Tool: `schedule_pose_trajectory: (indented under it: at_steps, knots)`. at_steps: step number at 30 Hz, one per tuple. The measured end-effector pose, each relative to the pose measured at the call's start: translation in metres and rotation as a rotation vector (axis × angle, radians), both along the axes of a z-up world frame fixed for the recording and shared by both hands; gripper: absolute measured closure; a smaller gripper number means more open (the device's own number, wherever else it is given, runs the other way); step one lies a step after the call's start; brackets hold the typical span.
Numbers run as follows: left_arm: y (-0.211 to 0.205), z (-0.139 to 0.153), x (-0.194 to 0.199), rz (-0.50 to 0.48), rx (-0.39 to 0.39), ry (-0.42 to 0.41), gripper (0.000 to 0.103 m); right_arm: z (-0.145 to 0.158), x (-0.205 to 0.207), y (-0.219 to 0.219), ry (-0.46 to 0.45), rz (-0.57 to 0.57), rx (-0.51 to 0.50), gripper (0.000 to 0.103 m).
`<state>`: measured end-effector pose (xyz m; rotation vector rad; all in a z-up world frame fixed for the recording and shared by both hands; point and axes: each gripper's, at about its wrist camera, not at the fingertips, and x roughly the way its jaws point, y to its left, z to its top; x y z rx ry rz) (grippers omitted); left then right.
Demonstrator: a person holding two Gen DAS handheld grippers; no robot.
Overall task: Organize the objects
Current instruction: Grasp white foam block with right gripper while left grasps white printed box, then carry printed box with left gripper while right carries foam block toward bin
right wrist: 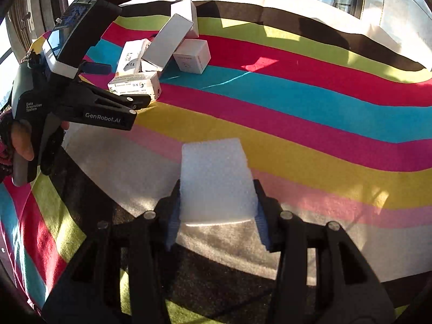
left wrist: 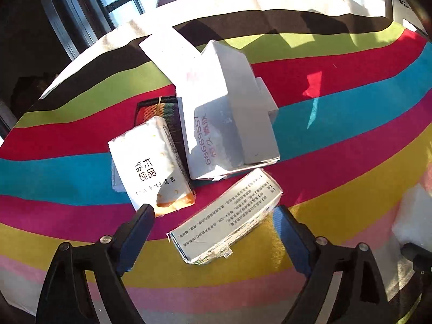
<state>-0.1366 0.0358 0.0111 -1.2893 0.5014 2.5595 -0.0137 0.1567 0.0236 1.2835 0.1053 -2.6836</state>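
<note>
White foam fills our right claw (right wrist: 217,210): the foam block (right wrist: 216,181) sits clenched between both blue pads, just above the striped cloth (right wrist: 310,145) on the desk. Our left claw (left wrist: 216,213) is released, its jaws straddling the near end of a printed carton (left wrist: 224,218) without pressing it; one fingertip (left wrist: 147,210) sits at the corner of the tissue pack (left wrist: 151,167).

To grasp well, we judge we should slide that fingertip clear of the pack, centre the jaws across the carton's narrow sides, then close evenly so it does not twist. We should keep the foam low and steady meanwhile, since it crushes easily.

Beyond the carton the grey box (left wrist: 232,110) leans on the pile, with a cube box (right wrist: 193,55) behind it in the right view.

Writing: the tissue pack bears bold Chinese characters; the grey box shows red digits, roughly "6866955", beside red characters. The carton's fine print is too small to read. The left claw's body reads "GenRobot.AI" and "Data Acquisition System".
</note>
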Motion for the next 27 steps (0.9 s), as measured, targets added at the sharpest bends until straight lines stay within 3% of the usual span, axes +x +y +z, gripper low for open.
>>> schedule_pose_trajectory:
  at_steps: [3, 5, 7, 10, 12, 14, 16, 18, 24, 27]
  knots:
    - [-0.003, 0.006, 0.018, 0.060, 0.086, -0.007, 0.067, 0.000, -0.001, 0.000, 0.000, 0.000, -0.004, 0.051]
    - [-0.010, 0.007, 0.033, 0.070, 0.183, -0.047, 0.075, 0.000, 0.000, 0.000, -0.001, -0.001, -0.009, 0.051]
    - [-0.018, 0.005, 0.043, 0.091, 0.232, -0.067, 0.075, 0.000, -0.001, -0.001, 0.000, -0.001, -0.004, 0.051]
    - [-0.025, 0.002, 0.041, 0.112, 0.225, -0.065, 0.068, -0.001, -0.001, -0.002, 0.000, -0.001, 0.000, 0.051]
    - [-0.024, 0.000, 0.037, 0.135, 0.219, -0.073, 0.040, -0.001, -0.001, -0.002, 0.000, -0.001, 0.000, 0.051]
    - [-0.018, -0.003, 0.033, 0.152, 0.195, -0.057, 0.033, -0.001, -0.001, -0.002, 0.000, -0.002, 0.000, 0.051]
    - [-0.015, -0.004, 0.032, 0.159, 0.199, -0.044, 0.037, -0.001, -0.001, -0.002, 0.000, -0.002, -0.001, 0.051]
    - [-0.014, -0.001, 0.040, 0.169, 0.205, -0.029, 0.077, -0.001, -0.002, -0.002, 0.001, -0.005, -0.001, 0.051]
    - [-0.024, 0.005, 0.090, 0.214, 0.253, -0.028, 0.077, -0.002, -0.002, 0.000, 0.001, -0.007, -0.007, 0.051]
    - [-0.029, 0.007, 0.115, 0.222, 0.227, -0.013, 0.077, -0.002, -0.002, 0.000, 0.001, -0.008, -0.009, 0.051]
